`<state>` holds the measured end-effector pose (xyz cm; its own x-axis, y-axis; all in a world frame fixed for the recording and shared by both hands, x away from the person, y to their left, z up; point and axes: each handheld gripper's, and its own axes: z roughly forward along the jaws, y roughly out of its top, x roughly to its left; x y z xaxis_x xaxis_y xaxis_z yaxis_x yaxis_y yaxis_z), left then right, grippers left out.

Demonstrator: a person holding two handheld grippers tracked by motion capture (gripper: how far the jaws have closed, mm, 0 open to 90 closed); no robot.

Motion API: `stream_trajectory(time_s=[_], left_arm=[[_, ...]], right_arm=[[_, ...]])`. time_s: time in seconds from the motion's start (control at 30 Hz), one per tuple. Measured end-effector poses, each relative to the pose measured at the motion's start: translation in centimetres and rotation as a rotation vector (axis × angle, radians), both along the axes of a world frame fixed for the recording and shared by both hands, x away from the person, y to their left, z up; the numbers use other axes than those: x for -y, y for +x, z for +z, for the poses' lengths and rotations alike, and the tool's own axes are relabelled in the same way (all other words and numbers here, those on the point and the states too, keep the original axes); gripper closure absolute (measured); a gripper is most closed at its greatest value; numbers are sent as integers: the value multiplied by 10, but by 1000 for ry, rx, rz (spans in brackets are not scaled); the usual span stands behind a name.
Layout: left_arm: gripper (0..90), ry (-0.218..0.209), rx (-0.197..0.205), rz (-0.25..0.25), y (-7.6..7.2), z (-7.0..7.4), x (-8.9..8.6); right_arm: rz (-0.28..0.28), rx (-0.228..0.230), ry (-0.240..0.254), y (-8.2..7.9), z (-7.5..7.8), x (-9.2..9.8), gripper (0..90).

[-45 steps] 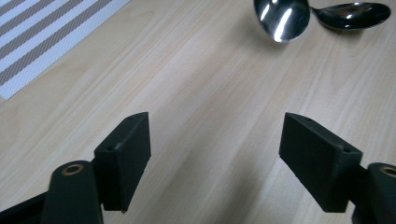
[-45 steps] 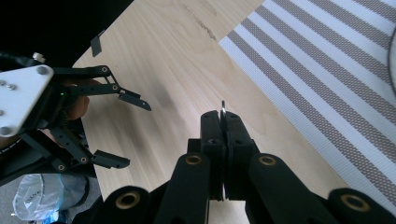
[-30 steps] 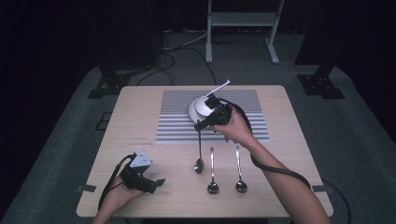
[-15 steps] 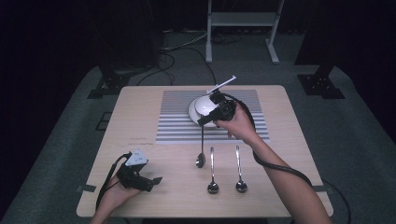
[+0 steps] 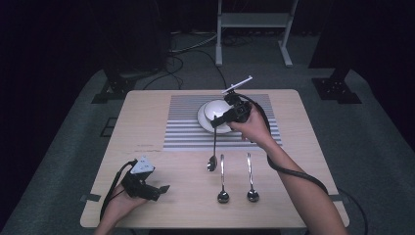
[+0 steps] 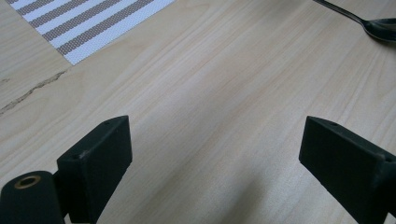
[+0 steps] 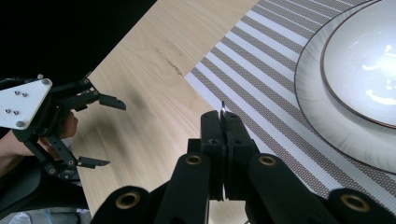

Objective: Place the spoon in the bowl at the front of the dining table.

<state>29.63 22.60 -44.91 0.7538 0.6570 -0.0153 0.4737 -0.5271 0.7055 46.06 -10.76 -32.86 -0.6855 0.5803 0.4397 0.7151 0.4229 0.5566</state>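
Hanging from clamped right gripper [image 5: 215, 122], slim shiny metal spoon [image 5: 213, 149], handle tip hidden betw jaws; left gripper [image 5: 164, 188] wide open, empty, over pale wood-grain table [image 5: 147, 127].

Metal spoon [image 5: 214, 147] hanging vertically, bowl down

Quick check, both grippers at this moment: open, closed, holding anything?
Left gripper: open, empty, low over the bare table.
Right gripper: closed on a spoon by its handle tip, bowl end hanging down, beside the plate.
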Motion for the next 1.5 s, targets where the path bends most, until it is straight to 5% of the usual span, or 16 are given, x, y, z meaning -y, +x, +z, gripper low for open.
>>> stream_trajectory(time_s=[1.5], left_arm=[[83,-1,10,9,2,0,-4]], right_arm=[[-129,14,14,31,11,24,881]])
